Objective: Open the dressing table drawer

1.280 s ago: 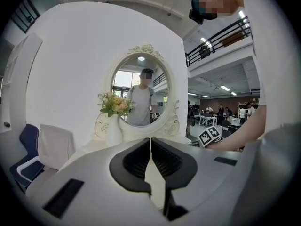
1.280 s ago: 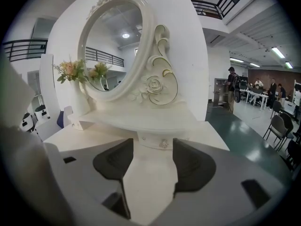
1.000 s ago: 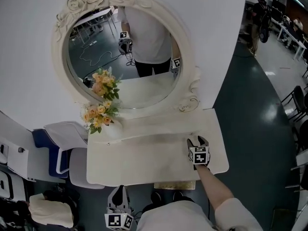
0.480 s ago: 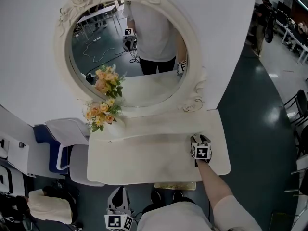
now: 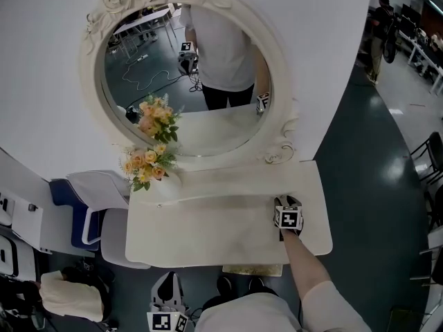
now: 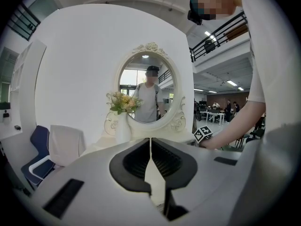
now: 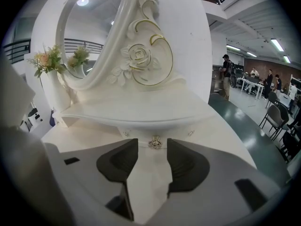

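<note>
The cream dressing table (image 5: 208, 234) carries an oval mirror (image 5: 187, 75) on a raised shelf. Under that shelf is a small drawer front (image 7: 141, 130) with a metal knob (image 7: 154, 143). My right gripper (image 5: 288, 200) lies low over the tabletop at the right and points at the drawer. In the right gripper view its jaws (image 7: 153, 147) are closing, with the knob just at their tips and not pressed by the pads. My left gripper (image 5: 167, 283) hangs below the table's front edge; in the left gripper view it (image 6: 150, 142) is shut on nothing.
A vase of orange flowers (image 5: 147, 163) stands on the shelf at the left. White and blue chairs (image 5: 86, 206) sit left of the table. A gold-patterned panel (image 5: 252, 270) shows under the table's front edge. People and desks (image 7: 256, 79) are far off at the right.
My right gripper has sunk a little toward the tabletop near the drawer, and its jaws look narrower. The left gripper has stayed where it was.
</note>
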`<state>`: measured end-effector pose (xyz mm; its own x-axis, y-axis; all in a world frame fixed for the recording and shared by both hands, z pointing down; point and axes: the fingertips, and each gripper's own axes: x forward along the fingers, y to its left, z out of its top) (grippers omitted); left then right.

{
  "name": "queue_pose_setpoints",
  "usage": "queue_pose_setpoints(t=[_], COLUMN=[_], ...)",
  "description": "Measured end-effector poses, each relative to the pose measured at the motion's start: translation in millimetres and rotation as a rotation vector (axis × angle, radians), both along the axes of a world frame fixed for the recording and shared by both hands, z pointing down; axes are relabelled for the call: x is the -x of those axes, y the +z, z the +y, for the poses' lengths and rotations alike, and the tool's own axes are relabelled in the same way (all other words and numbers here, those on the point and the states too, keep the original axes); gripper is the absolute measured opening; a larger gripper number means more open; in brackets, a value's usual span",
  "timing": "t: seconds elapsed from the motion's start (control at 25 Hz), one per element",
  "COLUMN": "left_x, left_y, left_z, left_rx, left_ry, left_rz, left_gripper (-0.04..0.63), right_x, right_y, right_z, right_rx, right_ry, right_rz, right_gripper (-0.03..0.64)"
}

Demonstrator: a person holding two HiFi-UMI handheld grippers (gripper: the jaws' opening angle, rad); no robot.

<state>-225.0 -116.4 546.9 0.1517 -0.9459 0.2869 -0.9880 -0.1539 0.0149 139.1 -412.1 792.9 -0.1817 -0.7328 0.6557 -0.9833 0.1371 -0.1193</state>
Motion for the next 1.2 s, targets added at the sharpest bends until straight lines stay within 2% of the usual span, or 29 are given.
queue_pose_setpoints(t=[0.4,0.56,1.0,1.2], left_x=[4.6,0.8,-1.1,-1.8], left_y=[-1.2,-3.6,-13.2,-10.6], left_z=[3.5,1.8,-13.8,-11.1], left_rx=[0.005,0.011,-0.013,0.001], left_ry=[-0.016,-0.002,0.022,0.022], left_rz=[-0.018,-0.028,-0.038,-0.056], left_gripper=[0.026,0.026,0.026,0.026], right_x=[-2.0,-4.5,-1.7,-2.4], right_y=[6.3,2.3,11.9,9.5], right_z=[-7.7,-6.8,-9.7,-8.5], right_rx=[0.027,0.036,0.056,0.057], right_ry=[0.013,0.03,0.007,-0.011], right_rz=[0.009,0.019,-0.004,-0.005], right_gripper=[0.172,0.112,0.106,0.104])
